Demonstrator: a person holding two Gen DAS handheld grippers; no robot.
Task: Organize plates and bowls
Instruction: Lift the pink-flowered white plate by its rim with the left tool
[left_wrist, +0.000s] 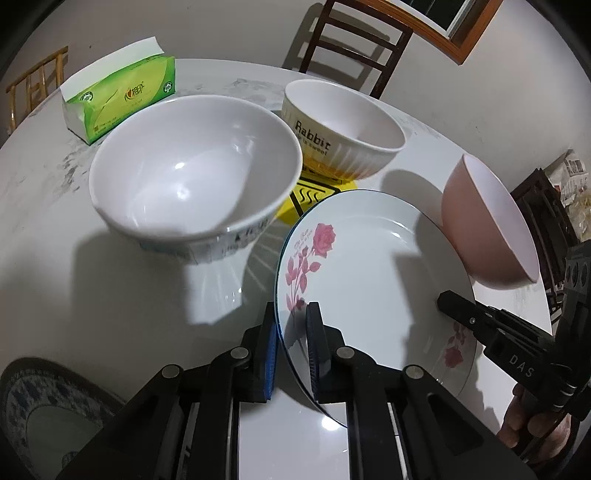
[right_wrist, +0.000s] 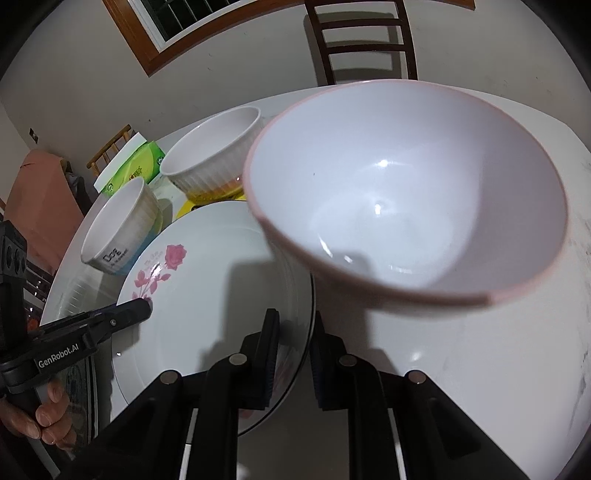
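- The rose plate (left_wrist: 373, 280) lies on the white table (left_wrist: 55, 229), empty.
- The left gripper (left_wrist: 291, 347) pinches its near-left rim; the right gripper (right_wrist: 293, 354) pinches its right rim.
- A pink bowl (right_wrist: 406, 192) is beside the plate, empty.
- Behind the plate stand a white bowl (left_wrist: 192, 173) and a "Rabbit" bowl (left_wrist: 343, 129), both empty.
- A green tissue pack (left_wrist: 118, 96) is farther behind.

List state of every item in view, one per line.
left gripper: shut on the rose plate's left rim
right gripper: shut on the plate's right rim
rose plate: empty, gripped on both sides
pink bowl: empty, upright beside the plate
white bowl: empty, upright
Rabbit bowl: empty, upright, on a yellow mat
tissue pack: open, sheet sticking out
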